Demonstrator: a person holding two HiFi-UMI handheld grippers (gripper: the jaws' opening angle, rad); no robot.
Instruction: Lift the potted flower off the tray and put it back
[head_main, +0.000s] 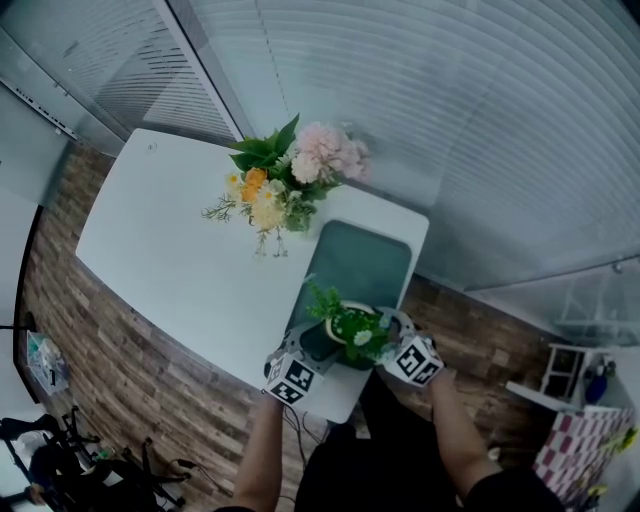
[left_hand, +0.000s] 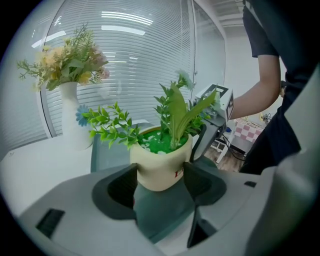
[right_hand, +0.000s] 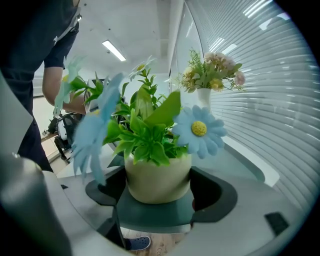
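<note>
A white rounded table (head_main: 170, 250) stood beside a slatted glass wall over wood-patterned flooring. A rectangular dark-green tray (head_main: 360, 262) lay toward its 4 o'clock corner, with a white vase of pink and orange flowers (head_main: 285, 180) at the tray's 11 o'clock. The cream ceramic pot of green leaves and pale-blue daisies (head_main: 352, 325) sat at the tray's 6 o'clock end. The left gripper (head_main: 318, 345) at 8 o'clock and the right gripper (head_main: 385, 335) at 4 o'clock each pressed both jaws against the pot's sides.
</note>
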